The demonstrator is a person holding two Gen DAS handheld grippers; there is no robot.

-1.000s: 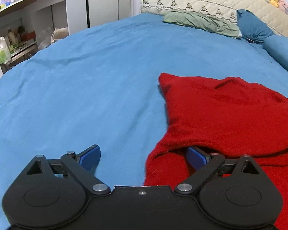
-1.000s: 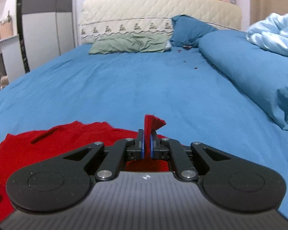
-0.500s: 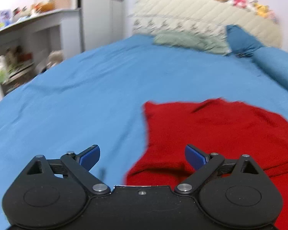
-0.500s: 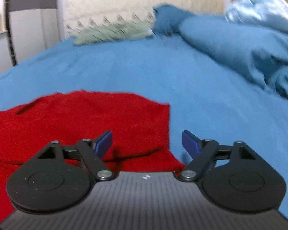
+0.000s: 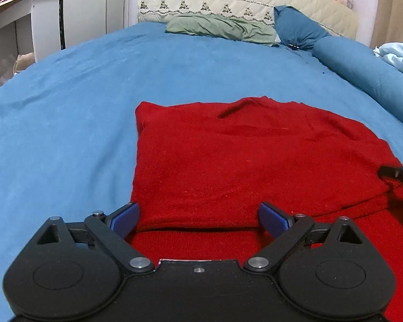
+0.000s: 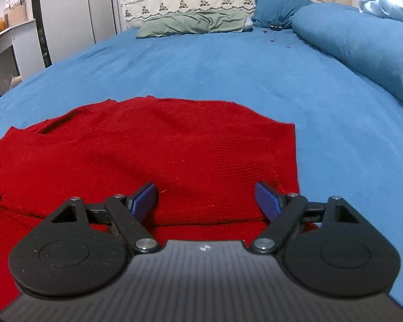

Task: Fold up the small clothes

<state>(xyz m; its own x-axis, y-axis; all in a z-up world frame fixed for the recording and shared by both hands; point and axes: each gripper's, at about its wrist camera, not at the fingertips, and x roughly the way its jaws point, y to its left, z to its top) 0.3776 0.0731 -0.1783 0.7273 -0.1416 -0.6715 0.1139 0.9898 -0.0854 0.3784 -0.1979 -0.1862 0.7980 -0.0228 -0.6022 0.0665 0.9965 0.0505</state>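
A bed (image 5: 67,112) covered with a blue sheet fills both views, its quilted headboard (image 5: 241,2) at the far end. Along the bed's right edge lies a rolled blue duvet (image 6: 362,43), and by the headboard rest a green pillow (image 5: 220,28) and a dark blue pillow (image 5: 298,26).

The red sweater (image 5: 241,166) lies flat on the sheet toward the near edge of the bed, its upper part folded over the lower so that a fold line runs across just ahead of both grippers.

The left gripper (image 5: 198,218) hangs over the sweater's left side with its jaws wide apart and nothing between the pads; its left finger (image 5: 125,218) sits at the garment's left border, where red meets blue sheet.

The right gripper (image 6: 207,201) hangs over the sweater's right side, jaws likewise spread and empty, its right finger (image 6: 267,201) near the garment's right border. Its dark tip (image 5: 397,174) shows at the right rim of the left wrist view.
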